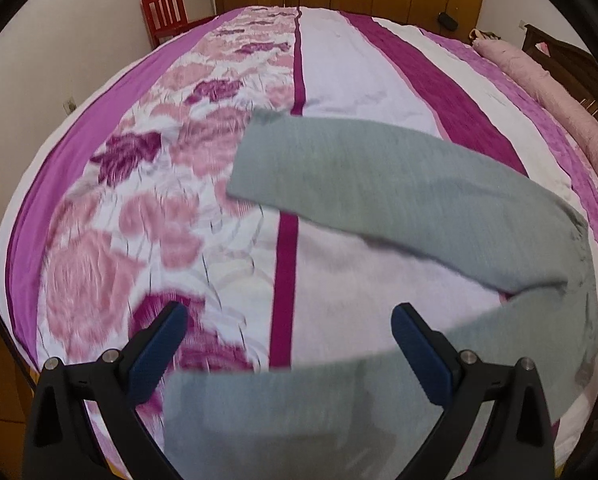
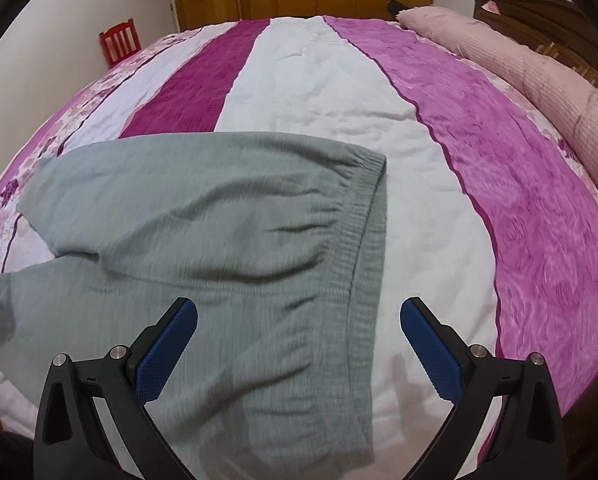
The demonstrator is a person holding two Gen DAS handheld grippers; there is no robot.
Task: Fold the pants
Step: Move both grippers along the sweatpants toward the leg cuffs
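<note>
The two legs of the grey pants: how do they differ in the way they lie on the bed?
In the left wrist view, the far leg lies across the bedspread out beyond the left gripper, its cuff end showing on the floral band. The near leg runs between that gripper's open fingers, and its cuff is out of view. A gap of bedspread parts them. Both are the same grey-green knit and join at the right.

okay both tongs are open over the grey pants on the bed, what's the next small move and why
Probably lower the open left tongs onto the near leg of the grey knit pants and close. The two legs lie splayed apart on the striped pink bedspread, and the open right tongs hover over the waistband, holding nothing.
</note>
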